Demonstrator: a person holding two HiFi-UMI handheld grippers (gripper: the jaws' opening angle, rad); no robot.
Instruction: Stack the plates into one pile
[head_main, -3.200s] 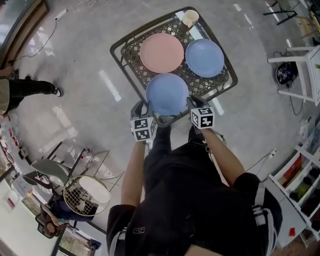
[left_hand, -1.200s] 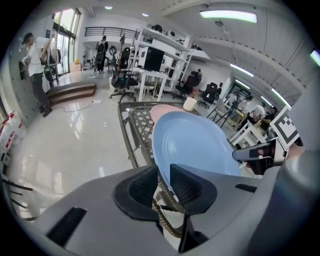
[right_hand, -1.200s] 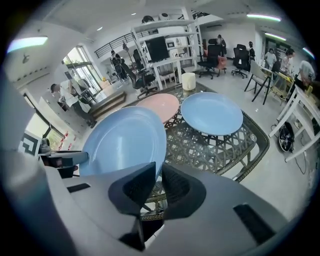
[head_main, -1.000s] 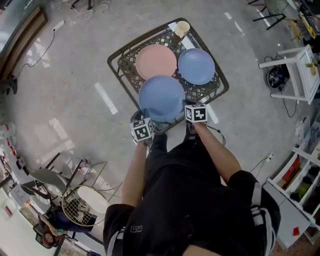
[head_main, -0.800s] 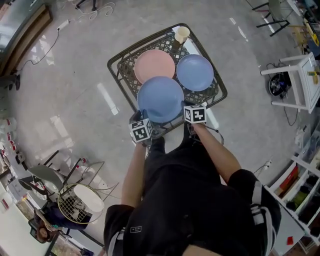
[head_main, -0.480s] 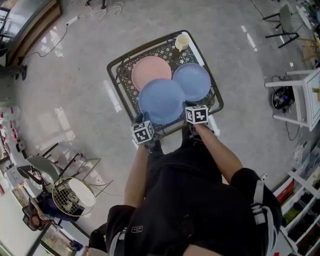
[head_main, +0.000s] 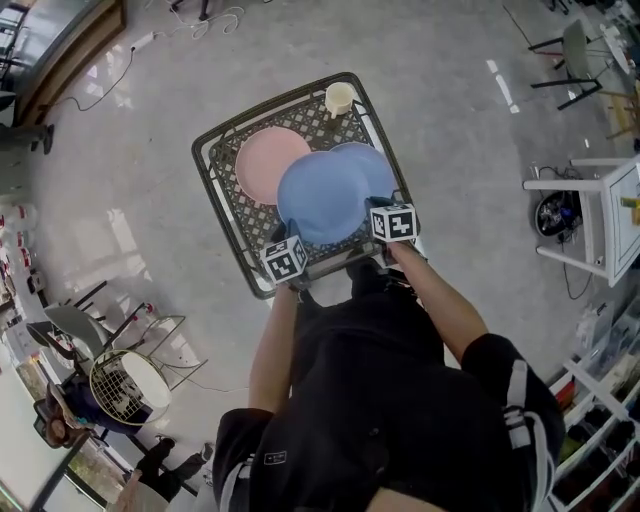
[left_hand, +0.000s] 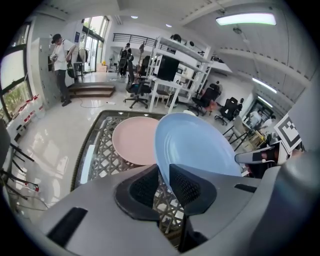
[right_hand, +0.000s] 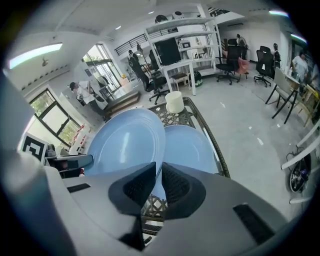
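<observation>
I see a dark lattice-top table (head_main: 238, 222) carrying a pink plate (head_main: 262, 165), a blue plate (head_main: 380, 170) and a pale cup (head_main: 340, 98).

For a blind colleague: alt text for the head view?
The left gripper and right gripper hold a round blue plate partly over a second blue plate on a dark metal lattice table, beside a pink plate and cream cup.
</observation>
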